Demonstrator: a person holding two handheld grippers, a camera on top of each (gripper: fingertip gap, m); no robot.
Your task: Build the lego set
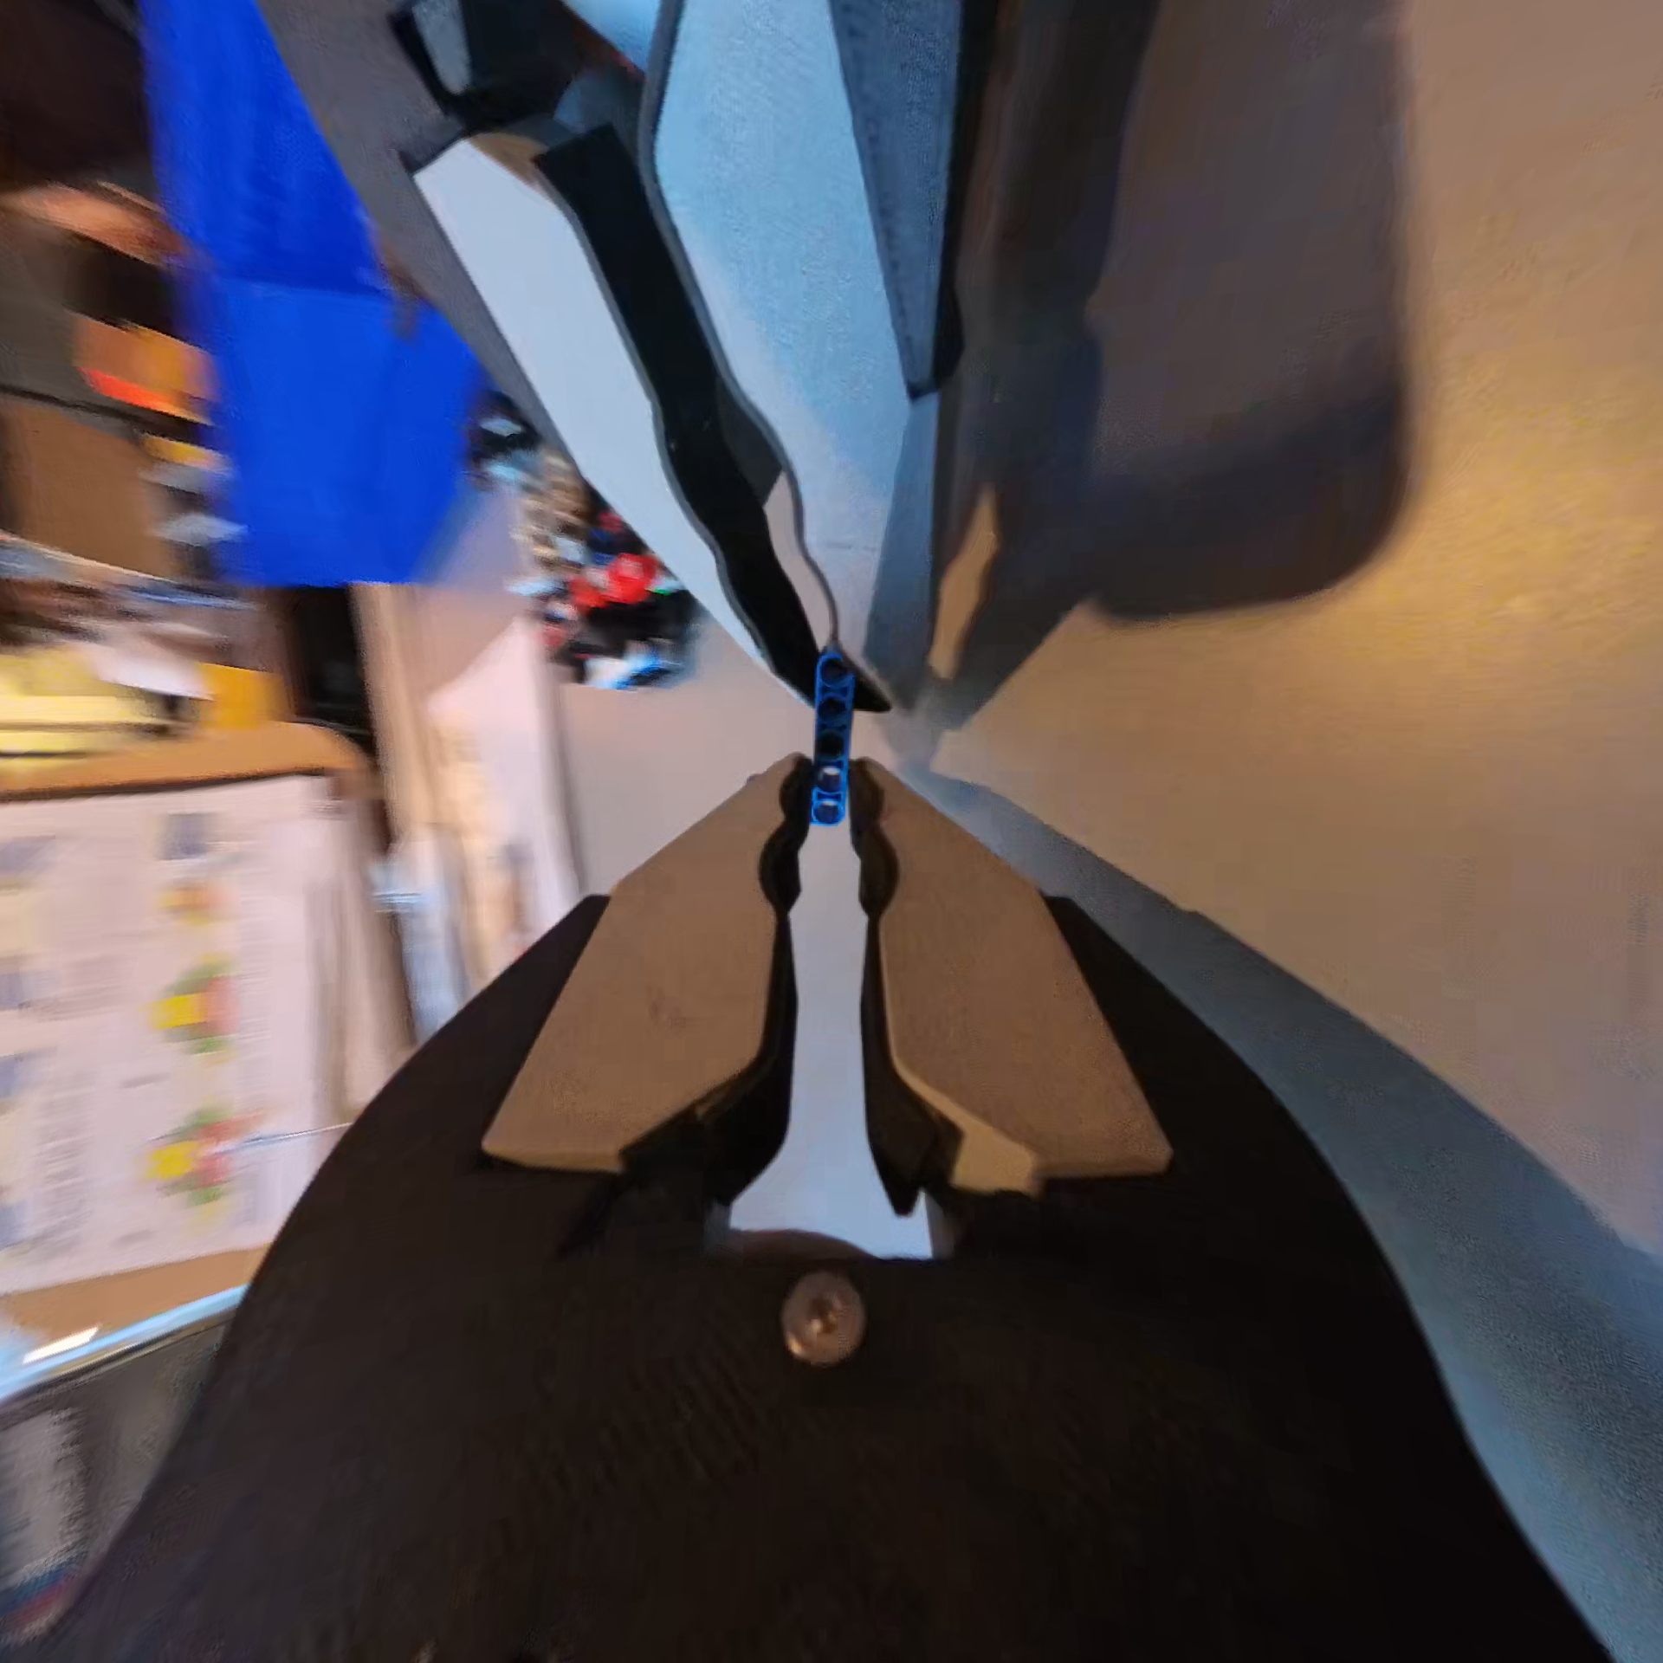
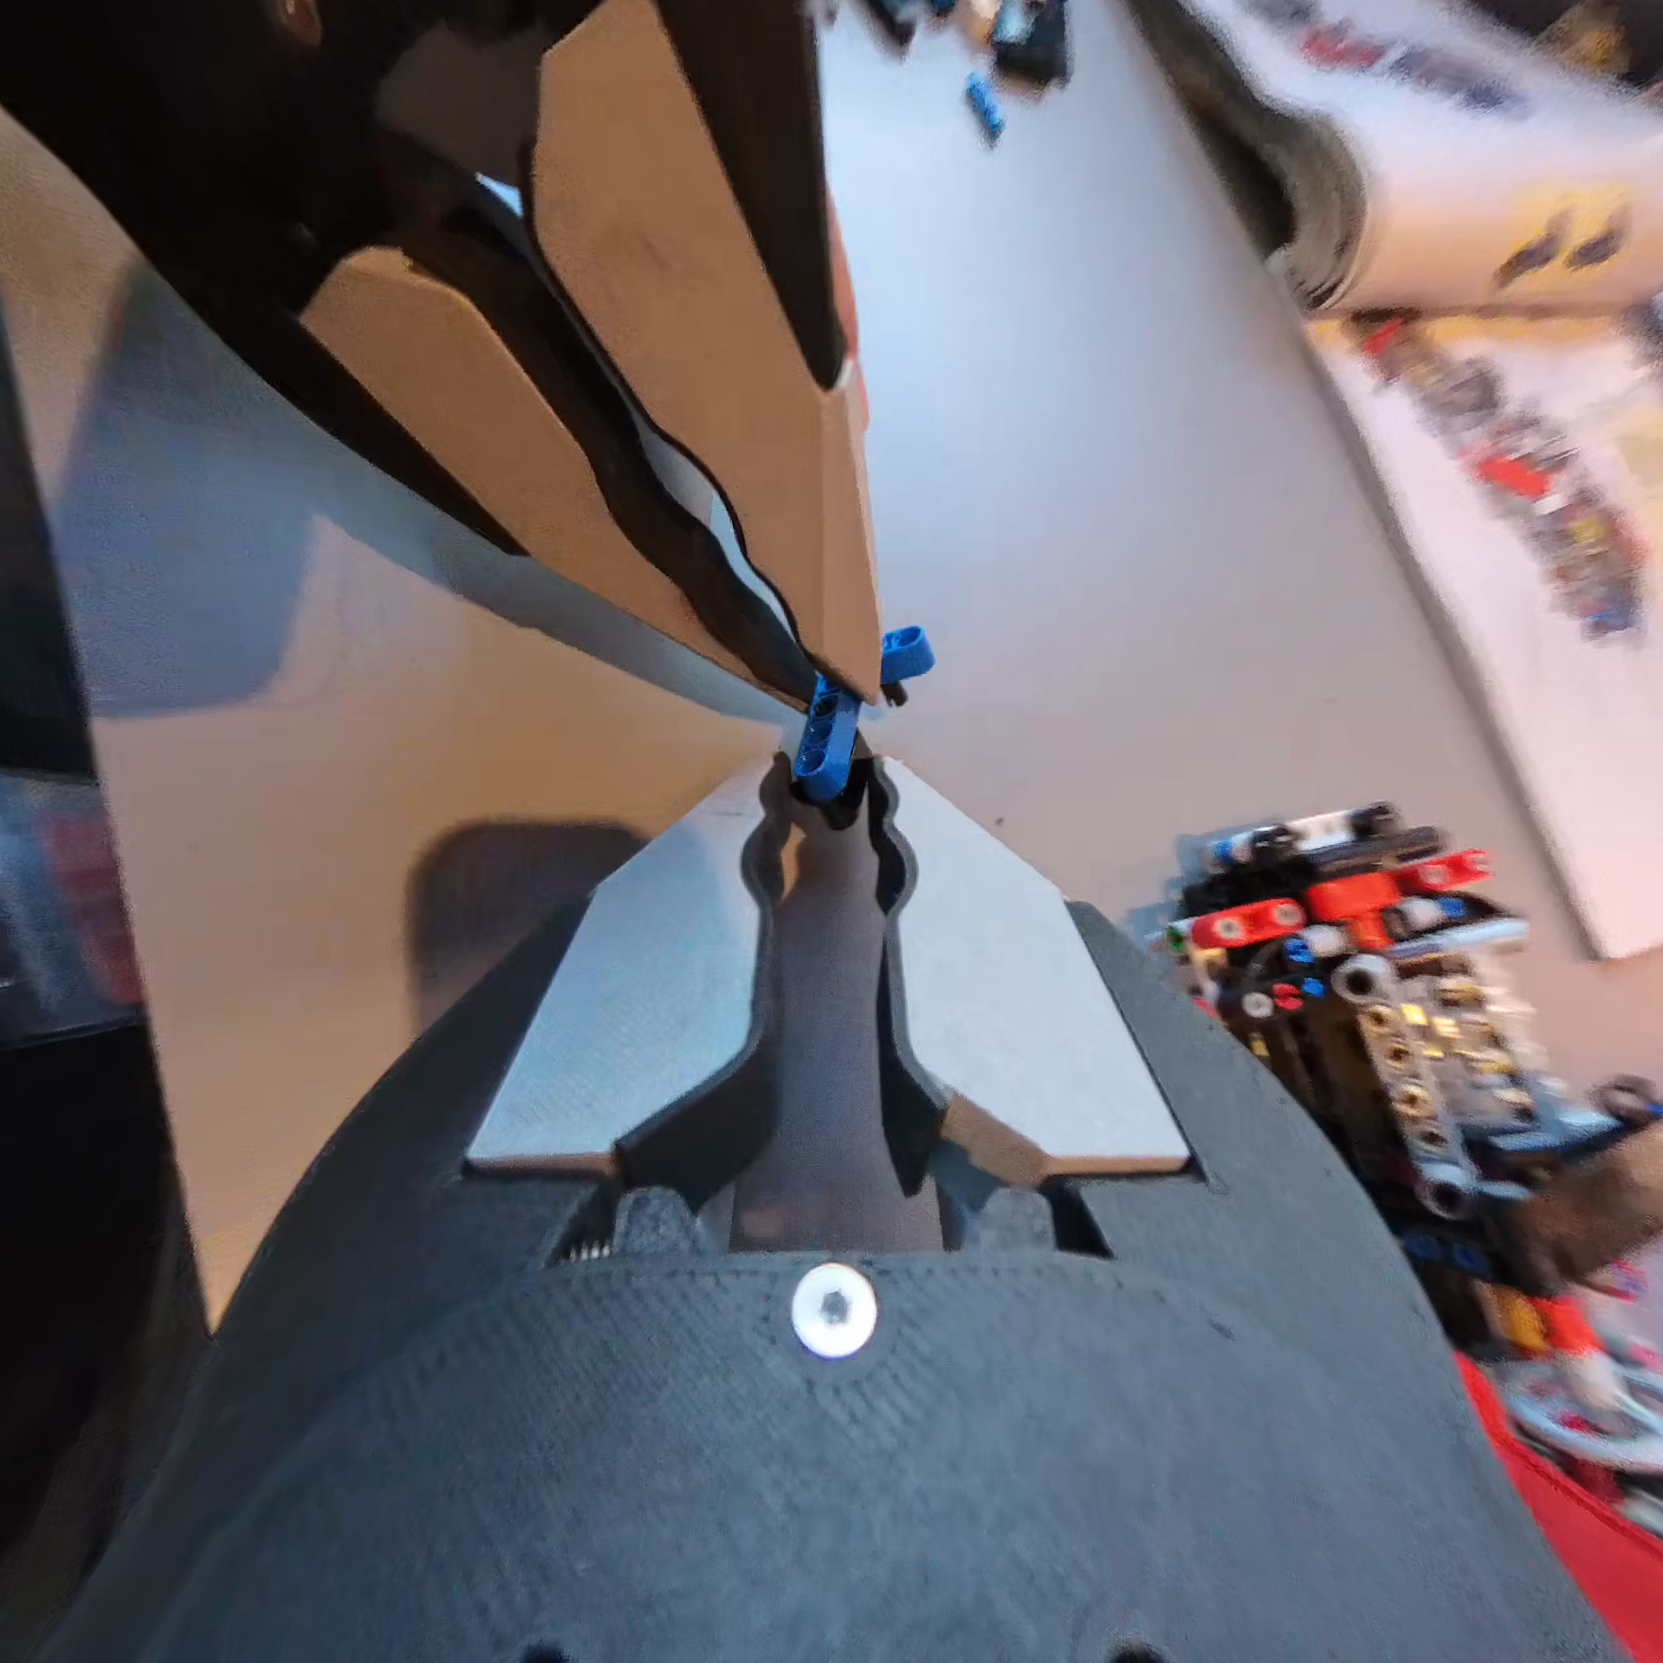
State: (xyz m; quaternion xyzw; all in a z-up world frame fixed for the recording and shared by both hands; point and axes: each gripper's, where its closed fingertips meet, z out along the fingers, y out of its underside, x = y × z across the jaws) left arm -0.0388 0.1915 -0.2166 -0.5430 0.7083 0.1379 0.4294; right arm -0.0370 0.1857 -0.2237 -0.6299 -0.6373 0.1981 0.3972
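While pinched endwise, blue beam between both claws' tips.

The beam sits between both grippers' jaws — left gripper opposite right gripper; the built model lies right of the right jaws.

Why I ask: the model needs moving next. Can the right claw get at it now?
Probably not yet: the right claw is shut on the blue beam, which the left claw grips too. The half-built model sits off to its side, nothing between, so releasing should free the way.
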